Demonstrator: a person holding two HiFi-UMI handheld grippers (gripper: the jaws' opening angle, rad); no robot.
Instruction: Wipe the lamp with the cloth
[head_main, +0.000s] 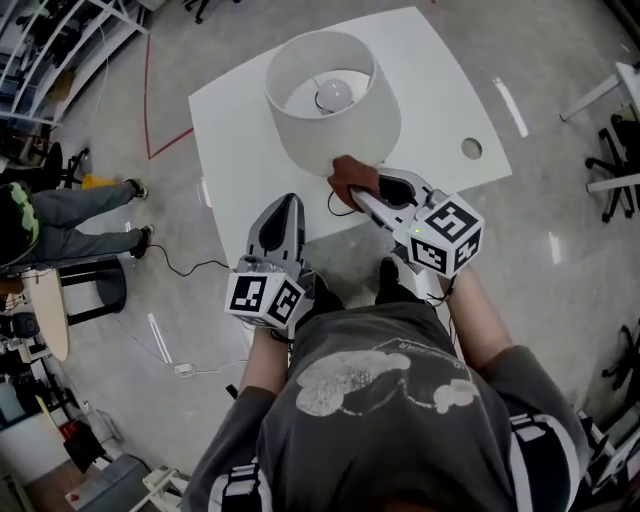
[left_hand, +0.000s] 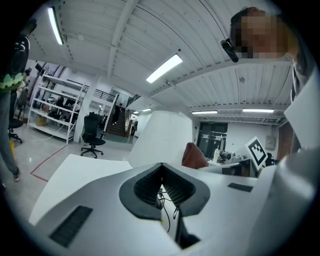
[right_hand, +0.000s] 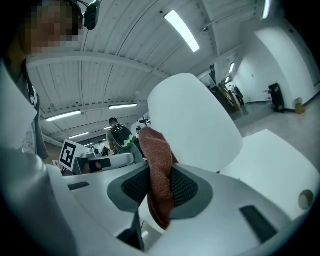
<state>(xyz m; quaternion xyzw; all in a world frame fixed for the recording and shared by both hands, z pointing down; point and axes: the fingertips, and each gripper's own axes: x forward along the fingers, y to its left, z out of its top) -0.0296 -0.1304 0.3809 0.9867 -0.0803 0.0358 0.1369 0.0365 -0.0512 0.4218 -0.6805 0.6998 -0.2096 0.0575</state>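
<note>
Right gripper (head_main: 366, 192) pinches cloth (head_main: 350, 173) at lamp (head_main: 325, 105) shade's near edge — left gripper (head_main: 286, 206) (jaws pressed together) hangs apart.

Grey T-shirt (head_main: 400, 450), pale print (head_main: 340, 385) (striped sleeves (head_main: 545, 445))

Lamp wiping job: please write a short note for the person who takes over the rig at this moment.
Right tool: shut on the cloth, which seems to touch the near side of the lamp, low on its shade.
Left tool: shut, empty, over the near edge of the table, apart from the lamp.
The lamp stands upright on the table.
Done: cloth gripped and brought to the shade. How much is already wiped cannot be told.
Left: wipe around the shade.
</note>
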